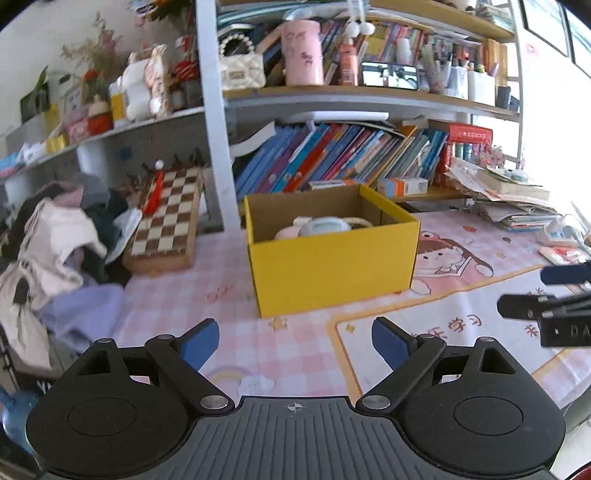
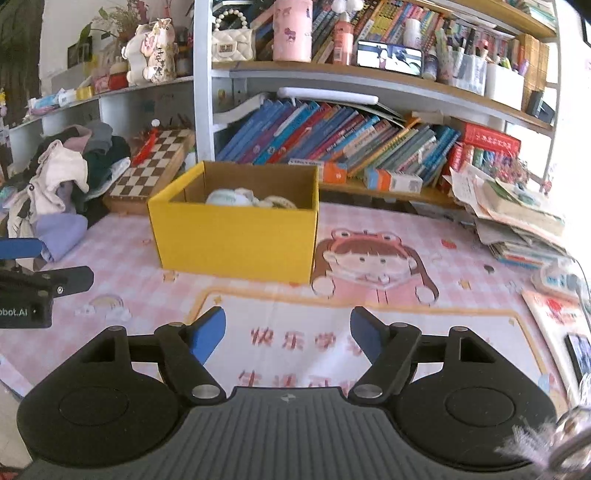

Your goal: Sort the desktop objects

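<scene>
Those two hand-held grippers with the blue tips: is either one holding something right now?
No. The left hand-held gripper and the right hand-held gripper both stand open over the desk mat, with nothing between their blue pads.

— What's behind my desk? 
— A chessboard (image 1: 164, 221) leaning beside a heap of clothes (image 1: 55, 240), tilted books (image 2: 332, 144) on the lower shelf, a pink cylinder (image 2: 293, 31) and a quilted white handbag (image 1: 242, 72) higher up.
</scene>
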